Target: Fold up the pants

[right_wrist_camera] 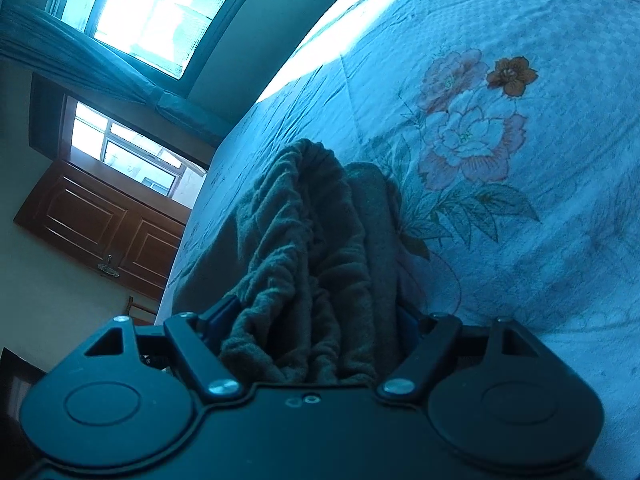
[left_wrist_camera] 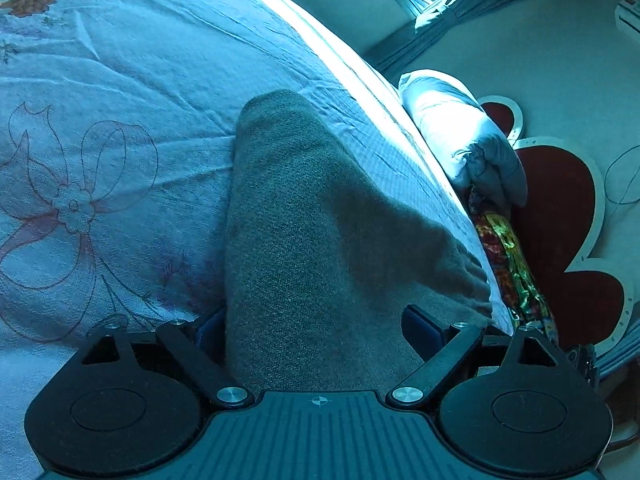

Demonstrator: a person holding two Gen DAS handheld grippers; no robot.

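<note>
Left wrist view: my left claw straddles the pants — grey, nubbly knit, folded into a long smooth tongue running away across the bed. Both blue fingertips are mostly buried under the cloth, so whether the pads actually press it, I cannot tell. Beyond the bed's edge sit a pale pillow, a shiny multicoloured bundle I cannot identify, and a dark red flower-shaped mat. Over on the right wrist view, my right claw has the gathered waistband bunched between its fingers — thick, rope-like wrinkles, held fast. The bedsheet is thin, creased cotton printed with pink and orange flowers. A window glares white, detail washed out.
</note>
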